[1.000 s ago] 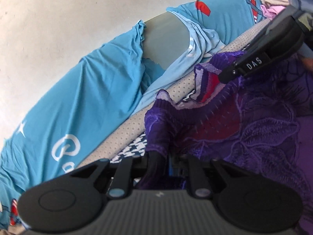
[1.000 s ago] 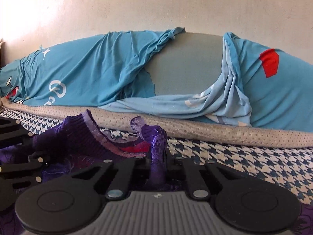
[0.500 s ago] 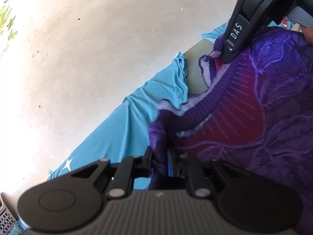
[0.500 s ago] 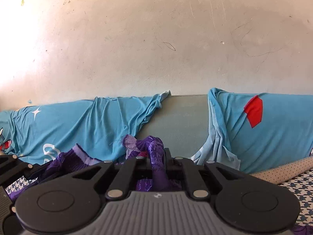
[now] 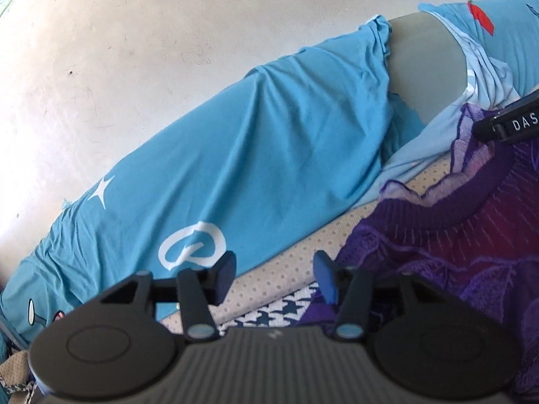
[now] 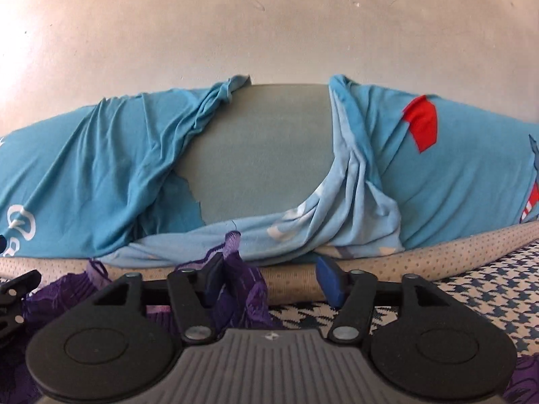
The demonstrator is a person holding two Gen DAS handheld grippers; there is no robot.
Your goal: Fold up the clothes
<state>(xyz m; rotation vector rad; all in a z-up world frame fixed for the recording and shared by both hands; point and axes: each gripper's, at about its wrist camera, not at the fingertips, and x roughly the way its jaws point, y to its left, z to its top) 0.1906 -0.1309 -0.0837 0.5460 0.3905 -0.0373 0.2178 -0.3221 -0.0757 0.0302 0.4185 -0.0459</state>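
Observation:
The purple lace top with its dark red middle lies spread on the bed, filling the right of the left wrist view. My left gripper has its jaws opening, and only bedding shows between them. The top's edge lies against its right finger. In the right wrist view a bunched purple corner sits loose between the opening jaws of my right gripper, beside its left finger. The pads do not press on it. The right gripper's finger rests over the top's neckline.
A blue printed cloth drapes over a grey backrest along a pale wall. A beige dotted strip edges the houndstooth sheet. The left gripper's tip shows at the left edge.
Both grippers were shut on the purple top and held it up against the wall. Now both stand open, lower, and the top has dropped onto the bed.

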